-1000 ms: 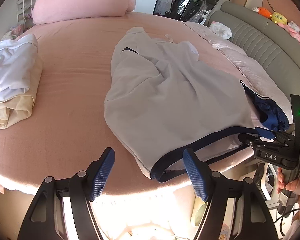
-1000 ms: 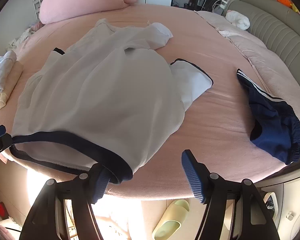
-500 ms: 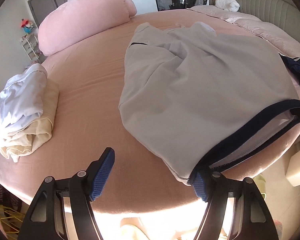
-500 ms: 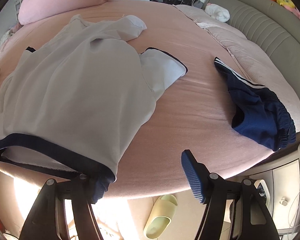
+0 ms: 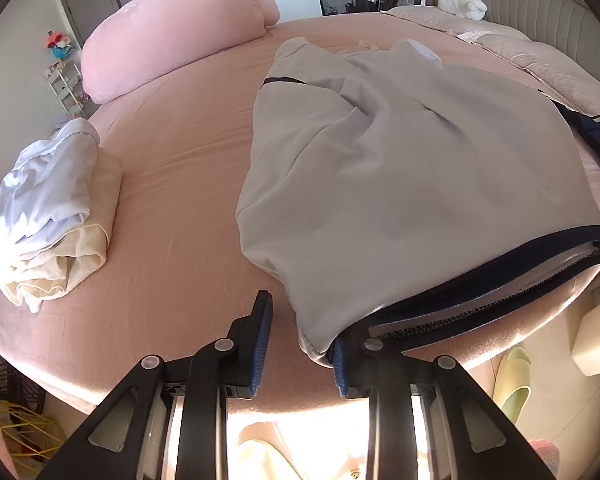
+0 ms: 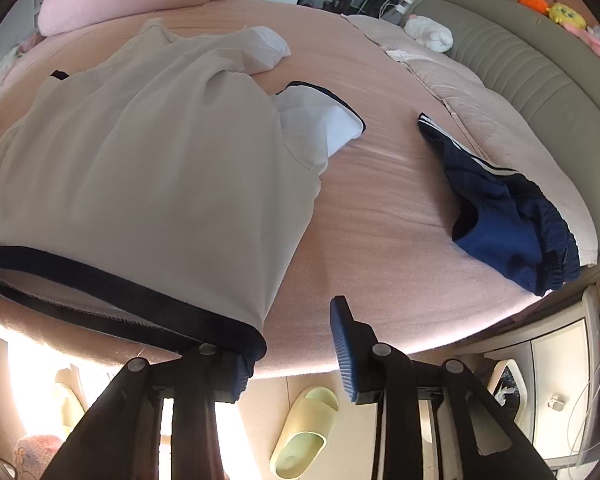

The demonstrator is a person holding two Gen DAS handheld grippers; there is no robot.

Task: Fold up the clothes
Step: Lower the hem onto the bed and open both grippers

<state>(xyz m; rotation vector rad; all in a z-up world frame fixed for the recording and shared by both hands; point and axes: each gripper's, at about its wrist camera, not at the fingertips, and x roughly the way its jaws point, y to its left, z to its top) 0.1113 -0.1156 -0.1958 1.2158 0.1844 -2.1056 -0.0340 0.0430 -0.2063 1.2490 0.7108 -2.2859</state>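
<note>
A grey sweatshirt (image 5: 400,168) with a dark navy hem lies spread on the pink bed; it also shows in the right wrist view (image 6: 140,168). My left gripper (image 5: 300,344) is open at the hem's left corner, whose cloth drapes over the right finger. My right gripper (image 6: 296,344) is open at the hem's right corner, whose navy band (image 6: 140,300) lies over the left finger. The hem hangs slightly lifted off the bed's front edge.
Folded white and cream clothes (image 5: 48,208) are stacked at the left of the bed. Navy shorts (image 6: 508,216) lie at the right. A pink pillow (image 5: 172,28) is at the back. A green slipper (image 6: 304,436) lies on the floor below the bed's edge.
Both grippers have moved apart to the hem's two corners and the hem now lies over their inner fingers. The jaws have narrowed somewhat.
</note>
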